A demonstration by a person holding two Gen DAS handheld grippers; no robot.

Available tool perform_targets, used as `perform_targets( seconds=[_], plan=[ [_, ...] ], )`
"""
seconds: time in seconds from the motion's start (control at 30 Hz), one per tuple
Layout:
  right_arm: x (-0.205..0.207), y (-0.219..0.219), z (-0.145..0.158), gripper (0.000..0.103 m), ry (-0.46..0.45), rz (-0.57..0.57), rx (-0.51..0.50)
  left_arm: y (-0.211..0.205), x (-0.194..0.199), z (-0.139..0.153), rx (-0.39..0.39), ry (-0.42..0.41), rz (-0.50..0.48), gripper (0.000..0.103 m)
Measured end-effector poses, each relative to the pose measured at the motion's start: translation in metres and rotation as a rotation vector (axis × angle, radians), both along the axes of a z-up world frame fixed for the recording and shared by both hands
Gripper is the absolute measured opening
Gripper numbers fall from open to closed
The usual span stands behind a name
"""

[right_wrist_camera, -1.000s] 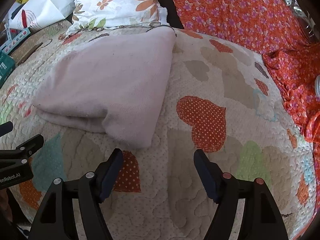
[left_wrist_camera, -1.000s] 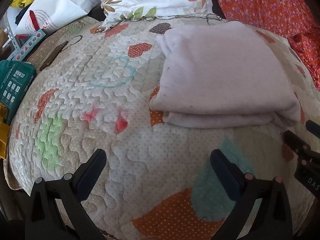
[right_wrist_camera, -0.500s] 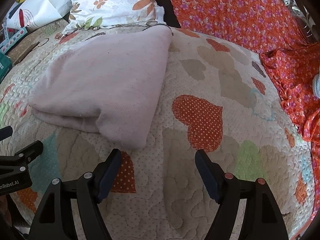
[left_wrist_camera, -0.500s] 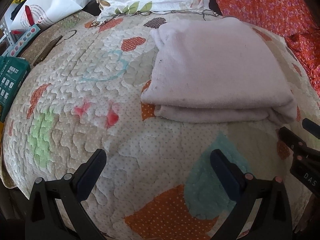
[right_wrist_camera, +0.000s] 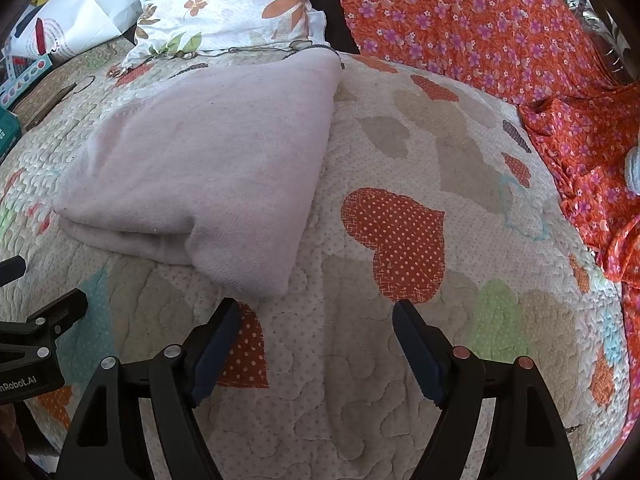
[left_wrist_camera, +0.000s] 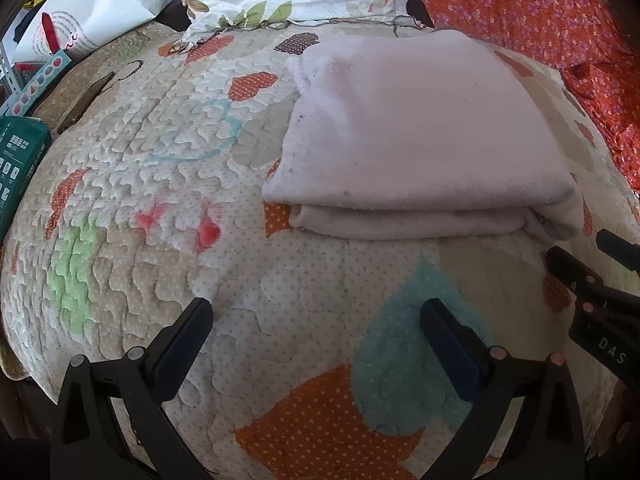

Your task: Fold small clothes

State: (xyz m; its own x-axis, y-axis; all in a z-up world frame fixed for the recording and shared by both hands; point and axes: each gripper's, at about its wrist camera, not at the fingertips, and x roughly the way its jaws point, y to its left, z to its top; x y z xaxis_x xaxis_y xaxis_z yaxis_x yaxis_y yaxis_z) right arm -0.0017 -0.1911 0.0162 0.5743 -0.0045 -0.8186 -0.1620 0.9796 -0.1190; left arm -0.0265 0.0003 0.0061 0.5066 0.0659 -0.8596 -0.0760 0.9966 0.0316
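Quilted bed (left_wrist_camera: 168, 184); folded pink garment (left_wrist_camera: 420, 140) at one o'clock; both grippers (left_wrist_camera: 316, 324) (right_wrist_camera: 316, 320) released, empty; a snagged corner could unfold it

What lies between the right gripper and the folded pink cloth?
Only bare quilt. In the right wrist view, the open right gripper hangs just short of the cloth corner, with nothing else between.

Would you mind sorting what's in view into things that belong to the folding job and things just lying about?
Belongs to the job:
- folded pale pink cloth, lying on the heart-patterned quilt
- left gripper, open
- right gripper, open

Just lying about:
- floral pillow
- orange flowered fabric
- white bag
- green box
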Motion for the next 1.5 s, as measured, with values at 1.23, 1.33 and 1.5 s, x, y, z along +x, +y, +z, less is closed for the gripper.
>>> perform_targets(
  seconds=[1.23,1.33,1.5],
  plan=[
    [0.0028,-0.0064,0.0004,0.085,-0.001,-0.035,-0.003,-0.0058,-0.0013,-0.0014,-0.015,0.008,-0.021,0.103],
    [0.0027,-0.0062,0.0005,0.085,-0.002,-0.036,-0.003,-0.0059,-0.0012,-0.0013,-0.015,0.009,-0.02,0.103],
    [0.0026,-0.006,0.0004,0.085,-0.001,-0.037,-0.002,-0.0058,-0.001,-0.0013,-0.016,0.009,-0.019,0.103]
  ],
)
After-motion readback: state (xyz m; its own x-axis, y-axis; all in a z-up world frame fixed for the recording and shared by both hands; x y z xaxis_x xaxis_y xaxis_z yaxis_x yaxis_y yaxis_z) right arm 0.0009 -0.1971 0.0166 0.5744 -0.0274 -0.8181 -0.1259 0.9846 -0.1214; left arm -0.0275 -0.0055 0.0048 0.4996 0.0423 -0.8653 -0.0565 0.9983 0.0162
